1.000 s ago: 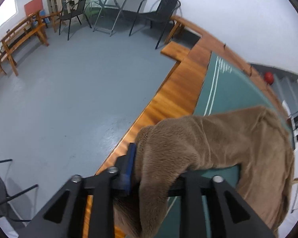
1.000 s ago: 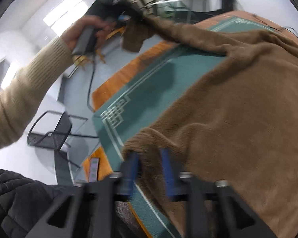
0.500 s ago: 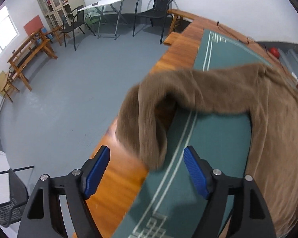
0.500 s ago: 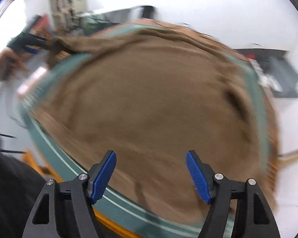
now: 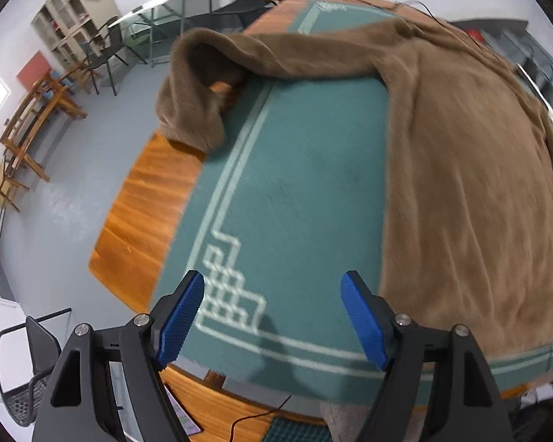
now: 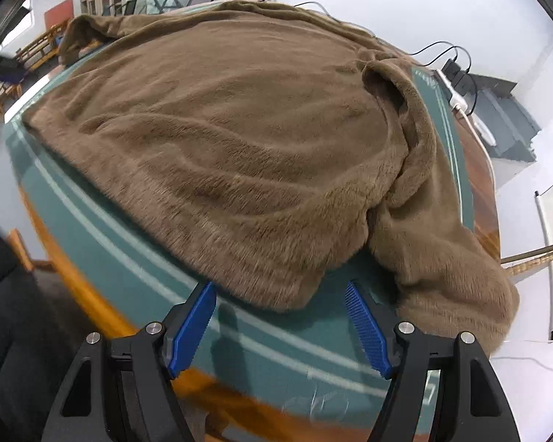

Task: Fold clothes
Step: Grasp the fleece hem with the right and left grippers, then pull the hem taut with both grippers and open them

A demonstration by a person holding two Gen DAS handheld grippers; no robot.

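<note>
A brown fleece top (image 6: pixel 232 140) lies spread on the green mat (image 6: pixel 136 258) that covers the wooden table. In the left wrist view the top (image 5: pixel 472 184) fills the right side, and one sleeve (image 5: pixel 195 84) stretches to the far left, its cuff drooping over the table edge. My left gripper (image 5: pixel 272 316) is open over bare mat by the corner pattern, nothing between its blue pads. My right gripper (image 6: pixel 280 324) is open too, just in front of the hem corner, not touching it. The other sleeve (image 6: pixel 442 250) hangs off to the right.
The wooden table edge (image 5: pixel 143 199) drops to a grey floor on the left. Black chairs (image 5: pixel 107 55), wooden benches (image 5: pixel 29 121) and a shelf stand far off. A power strip with cables (image 6: pixel 461 88) lies at the table's far right. A mesh chair (image 5: pixel 29 361) stands near the table corner.
Both grippers let go of the top and opened. The left one drew back from the sleeve cuff to the mat's near corner; the right swung over to the hem. The top now lies flat.
</note>
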